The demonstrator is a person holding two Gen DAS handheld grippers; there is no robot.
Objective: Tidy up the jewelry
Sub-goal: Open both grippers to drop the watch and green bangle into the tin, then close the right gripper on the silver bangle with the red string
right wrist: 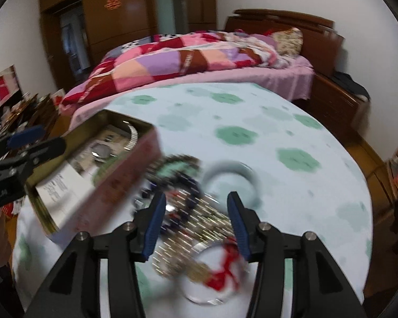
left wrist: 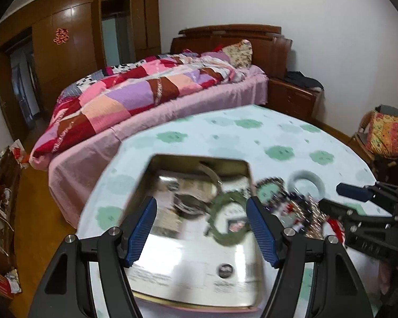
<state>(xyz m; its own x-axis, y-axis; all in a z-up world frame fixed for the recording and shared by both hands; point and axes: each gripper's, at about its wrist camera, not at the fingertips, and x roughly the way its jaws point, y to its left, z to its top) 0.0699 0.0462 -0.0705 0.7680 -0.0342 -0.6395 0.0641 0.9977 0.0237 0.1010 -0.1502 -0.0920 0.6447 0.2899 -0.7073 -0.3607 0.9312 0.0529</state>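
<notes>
Currently mid-sort. Tin box [left wrist: 193, 241] on flowered tablecloth [left wrist: 252, 132]; watch [right wrist: 102, 151] and green beaded bracelet [left wrist: 226, 220] already inside. Left gripper [left wrist: 201, 228] hovers over tin, jaws released, nothing pressed between pads. Remaining jewelry pile [right wrist: 196, 220] lies just beside tin, pale bangle [right wrist: 230, 182] at its far edge. Right gripper [right wrist: 196, 222] above pile, jaws apart, empty. Judged next: lower right gripper, close on one strand only; tangle risk.

Left wrist view close over tin [left wrist: 172, 241], right wrist view over jewelry pile [right wrist: 196, 220], both facing bed [left wrist: 151, 100]
</notes>
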